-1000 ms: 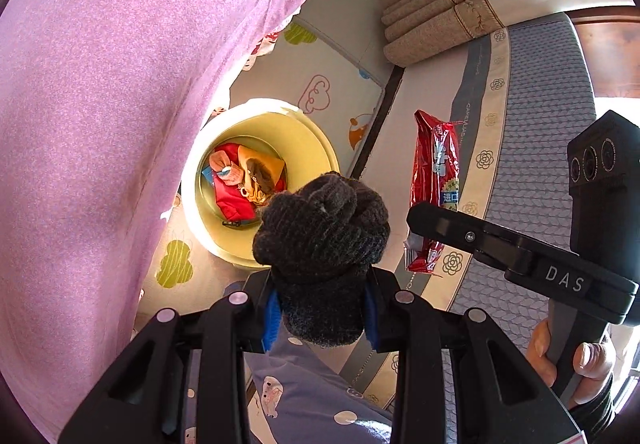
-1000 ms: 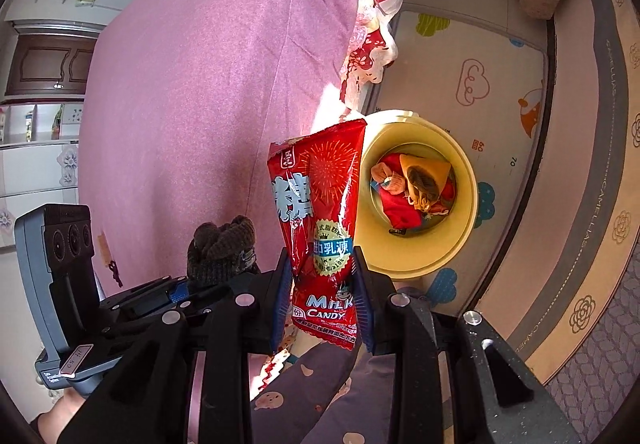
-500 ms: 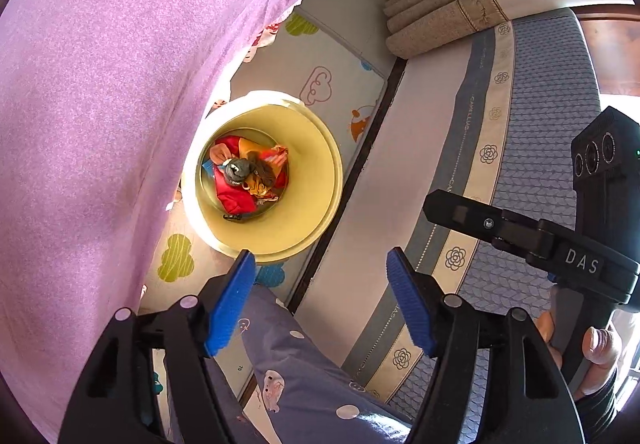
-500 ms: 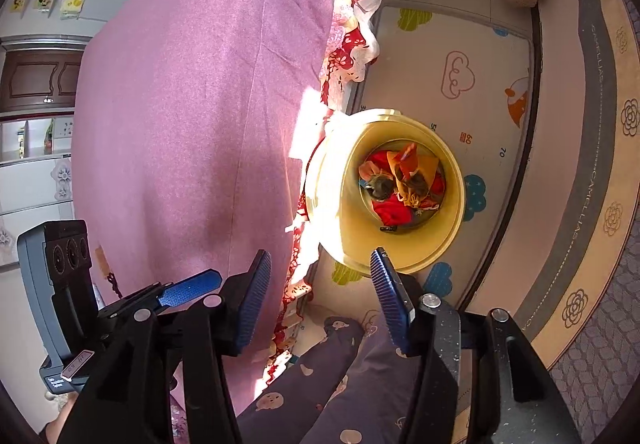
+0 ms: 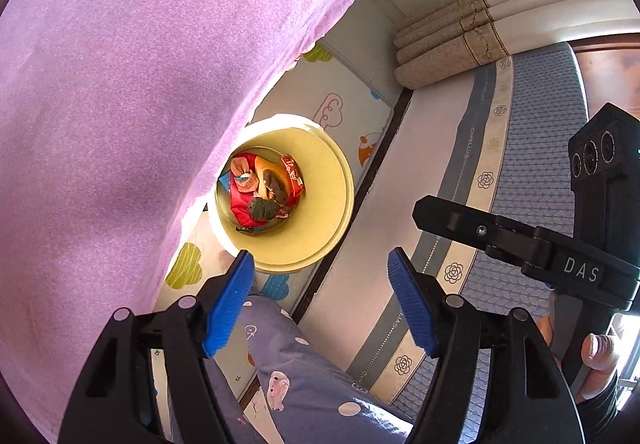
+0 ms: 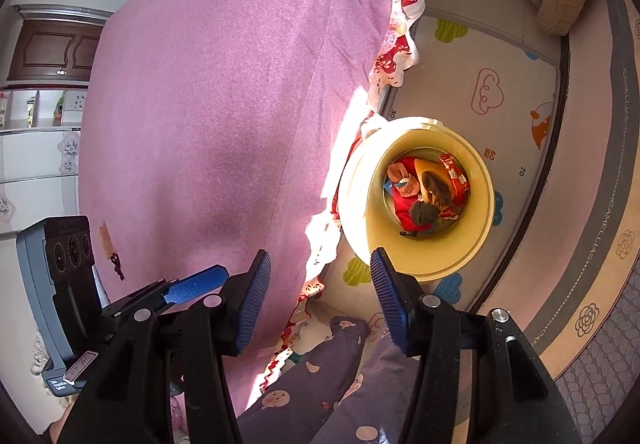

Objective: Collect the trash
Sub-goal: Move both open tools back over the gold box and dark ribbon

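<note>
Yellow bin [image 5: 320,244] with trash [image 5: 262,190] lies beyond both grippers' spread, empty fingers [image 5: 230,302].

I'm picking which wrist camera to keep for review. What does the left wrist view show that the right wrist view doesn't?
Only the left wrist view: the right claw from the side, with fingers of the hand holding it, and the rolled mats in full.
Only the right wrist view: the left claw from the side, and wall cabinets beyond the bed.
Both: the yellow bin holding the red candy bag and the dark knit ball, the pink bedspread, and open, empty jaws.
</note>
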Demonstrator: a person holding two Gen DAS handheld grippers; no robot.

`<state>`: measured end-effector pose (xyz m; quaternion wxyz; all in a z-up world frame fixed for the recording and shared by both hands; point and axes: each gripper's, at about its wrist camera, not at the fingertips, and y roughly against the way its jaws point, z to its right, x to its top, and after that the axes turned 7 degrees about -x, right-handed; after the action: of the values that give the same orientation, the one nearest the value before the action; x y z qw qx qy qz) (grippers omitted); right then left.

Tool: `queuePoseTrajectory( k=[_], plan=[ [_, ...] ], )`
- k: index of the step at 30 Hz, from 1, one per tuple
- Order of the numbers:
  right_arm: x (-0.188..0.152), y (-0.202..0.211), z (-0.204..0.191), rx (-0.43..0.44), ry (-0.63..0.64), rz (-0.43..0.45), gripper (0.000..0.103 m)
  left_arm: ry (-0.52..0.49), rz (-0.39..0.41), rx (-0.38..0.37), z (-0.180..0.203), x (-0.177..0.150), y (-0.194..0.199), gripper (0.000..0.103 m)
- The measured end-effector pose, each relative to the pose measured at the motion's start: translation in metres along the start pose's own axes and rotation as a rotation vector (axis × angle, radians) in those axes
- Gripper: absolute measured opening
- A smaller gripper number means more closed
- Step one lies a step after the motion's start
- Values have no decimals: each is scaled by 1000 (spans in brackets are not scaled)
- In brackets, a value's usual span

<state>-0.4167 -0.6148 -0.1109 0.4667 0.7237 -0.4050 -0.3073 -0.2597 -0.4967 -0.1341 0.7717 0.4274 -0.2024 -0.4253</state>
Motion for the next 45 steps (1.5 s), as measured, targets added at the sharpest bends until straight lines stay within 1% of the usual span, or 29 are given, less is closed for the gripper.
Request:
queuePoseTrajectory(
  k=[6,12,15,23,33,39,45],
  plan=[
    [1,-8,-59,-6,106,-12,52,51,71,-6,-34,-18,41,69],
    [-12,-28,-136,-6,227,-37,52,139,145,-3,-87,-47,87,69],
    [-24,-43,-176,-3,285,-55,52,186,181,-3,-117,-66,110,69],
    [-68,-82,-277,5,423,-109,52,309,271,1,-196,-117,166,69],
    [-122,-126,-383,12,542,-145,52,416,373,13,-281,-182,224,69],
    [-143,-150,-442,21,640,-174,52,500,449,43,-341,-214,264,69],
    [-154,-168,-501,29,765,-195,52,594,544,64,-385,-232,303,69]
  ],
)
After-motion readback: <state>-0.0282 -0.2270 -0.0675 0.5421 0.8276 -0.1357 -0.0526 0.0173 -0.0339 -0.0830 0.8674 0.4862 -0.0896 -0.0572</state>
